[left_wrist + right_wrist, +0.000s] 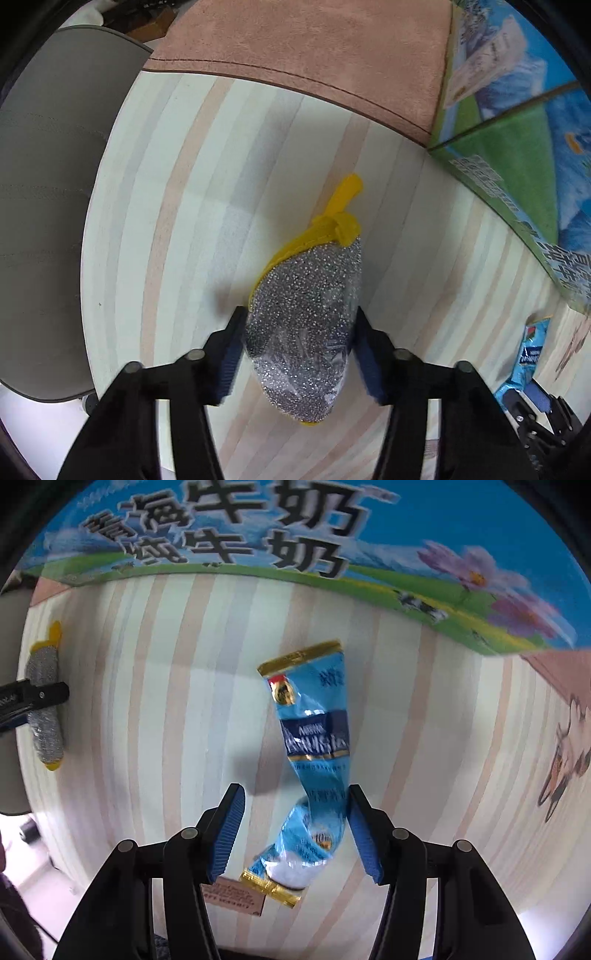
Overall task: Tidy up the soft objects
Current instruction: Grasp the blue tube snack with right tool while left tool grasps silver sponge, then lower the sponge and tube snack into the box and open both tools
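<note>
A silver glittery scrub sponge with yellow edging and a yellow loop lies on the striped table. My left gripper has both blue pads against the sponge's sides. The sponge also shows at the far left of the right wrist view, with the left gripper's finger across it. A blue Nestle sachet with gold ends lies twisted on the table. My right gripper is open around the sachet's lower half; the right pad touches it, the left pad is apart.
A pink cloth lies at the table's far side. A milk carton box with blue and green print stands at the right; it fills the back of the right wrist view. A grey chair is left of the table. A small printed card lies under the right gripper.
</note>
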`<state>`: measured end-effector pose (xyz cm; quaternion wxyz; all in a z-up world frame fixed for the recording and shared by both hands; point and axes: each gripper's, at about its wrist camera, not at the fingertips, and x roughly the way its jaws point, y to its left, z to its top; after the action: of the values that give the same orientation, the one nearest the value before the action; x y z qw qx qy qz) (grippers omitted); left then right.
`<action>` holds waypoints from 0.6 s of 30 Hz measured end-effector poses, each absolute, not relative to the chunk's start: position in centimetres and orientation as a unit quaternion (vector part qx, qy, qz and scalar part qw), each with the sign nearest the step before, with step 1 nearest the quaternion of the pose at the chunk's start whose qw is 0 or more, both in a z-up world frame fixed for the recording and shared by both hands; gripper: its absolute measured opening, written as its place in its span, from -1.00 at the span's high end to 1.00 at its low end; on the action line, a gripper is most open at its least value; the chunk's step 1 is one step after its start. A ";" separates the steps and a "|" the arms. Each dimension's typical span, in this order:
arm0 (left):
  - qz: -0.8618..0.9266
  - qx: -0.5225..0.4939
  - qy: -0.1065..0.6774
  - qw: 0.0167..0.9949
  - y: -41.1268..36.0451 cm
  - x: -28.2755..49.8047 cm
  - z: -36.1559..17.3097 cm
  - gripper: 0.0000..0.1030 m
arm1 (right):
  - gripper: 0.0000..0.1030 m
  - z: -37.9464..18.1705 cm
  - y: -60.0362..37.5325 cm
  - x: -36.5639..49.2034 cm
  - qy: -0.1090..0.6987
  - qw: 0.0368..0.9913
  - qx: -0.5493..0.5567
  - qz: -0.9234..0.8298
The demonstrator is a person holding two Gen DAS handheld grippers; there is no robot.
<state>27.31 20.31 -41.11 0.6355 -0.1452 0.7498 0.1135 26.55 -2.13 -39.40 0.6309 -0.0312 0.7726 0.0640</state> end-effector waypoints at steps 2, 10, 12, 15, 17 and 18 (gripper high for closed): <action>0.111 -0.147 0.745 0.641 19.6 27.0 -40.5 0.02 | -0.14 -37.7 -3.4 25.5 0.767 0.639 0.004 0.064; 0.049 -0.132 0.739 0.659 13.9 24.4 -38.7 0.02 | -0.15 -38.1 -8.1 24.9 0.769 0.637 0.033 0.034; 0.038 -0.132 0.743 0.655 12.6 23.9 -38.8 0.02 | -0.15 -39.5 -7.9 25.1 0.773 0.632 0.030 0.029; 0.028 -0.129 0.745 0.654 11.5 23.3 -38.8 0.02 | -0.11 -40.6 -7.4 24.7 0.774 0.632 0.017 0.022; 0.023 -0.120 0.743 0.658 10.7 22.9 -38.5 0.02 | 0.12 -40.4 -6.8 24.0 0.764 0.646 -0.006 0.013; 0.021 -0.115 0.743 0.659 11.0 23.2 -38.4 0.02 | 0.35 -40.2 -5.7 23.4 0.758 0.651 -0.022 0.011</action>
<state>23.23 10.98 -38.36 0.6588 -0.1154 0.7431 0.0209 23.40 -5.71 -40.23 0.6514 -0.0221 0.7583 0.0110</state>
